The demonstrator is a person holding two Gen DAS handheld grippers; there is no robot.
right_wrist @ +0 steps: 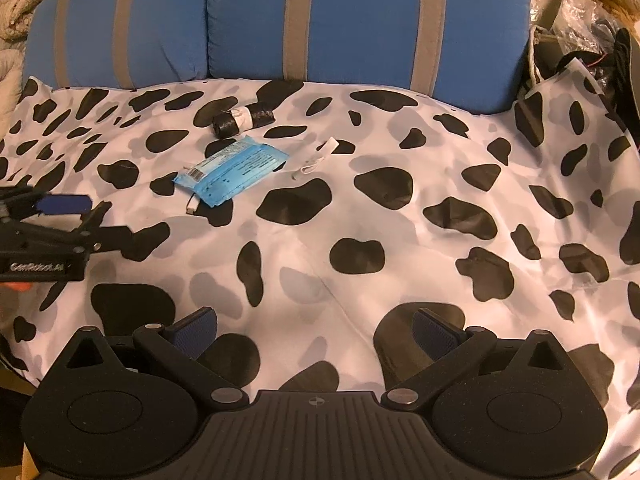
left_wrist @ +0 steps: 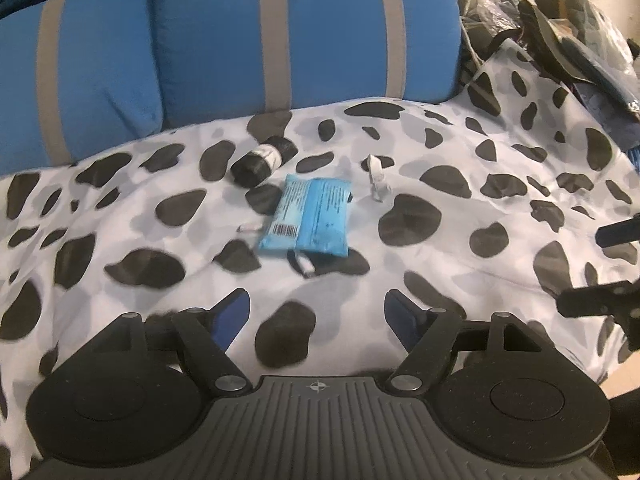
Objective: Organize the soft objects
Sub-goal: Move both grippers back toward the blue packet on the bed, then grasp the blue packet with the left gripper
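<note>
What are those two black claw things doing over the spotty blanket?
A person holds a gripper in each hand above a cow-spotted blanket. The left gripper and the right gripper are both open and empty. Ahead of them on the blanket lie a blue packet, a black roll and a small white cable, all untouched. Blue pillows with grey stripes sit behind.

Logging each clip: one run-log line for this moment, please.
left gripper: open, empty | right gripper: open, empty | blue packet, black roll: untouched on spotted sheet
</note>
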